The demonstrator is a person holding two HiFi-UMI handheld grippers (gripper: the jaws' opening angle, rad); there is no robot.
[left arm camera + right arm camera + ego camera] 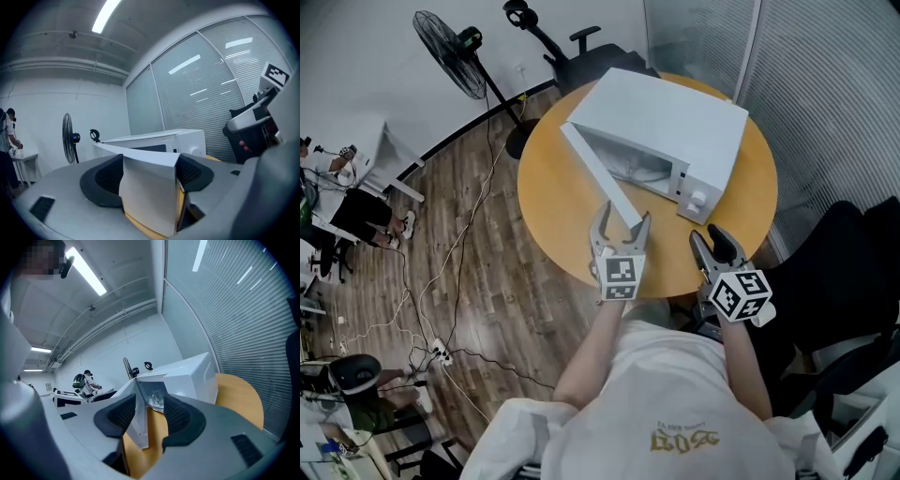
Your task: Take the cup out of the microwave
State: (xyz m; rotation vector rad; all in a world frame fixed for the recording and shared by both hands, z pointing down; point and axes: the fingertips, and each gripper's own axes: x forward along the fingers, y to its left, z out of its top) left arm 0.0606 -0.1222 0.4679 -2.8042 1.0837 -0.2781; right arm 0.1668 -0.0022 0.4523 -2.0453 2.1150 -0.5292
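I see the microwave on the round table, door swung open. L gripper: jaws wide, door's free edge btwn the pads. R gripper: jaws apart, empty, near the microwave's front corner. Clear cup sits inside the cavity.

Microwave on the table — cup inside, door open left.

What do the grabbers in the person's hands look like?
The left gripper and right gripper each have two curved grey fingers with black ribbed pads, plus a white cube printed with black square markers. The person wears a white short-sleeved shirt.
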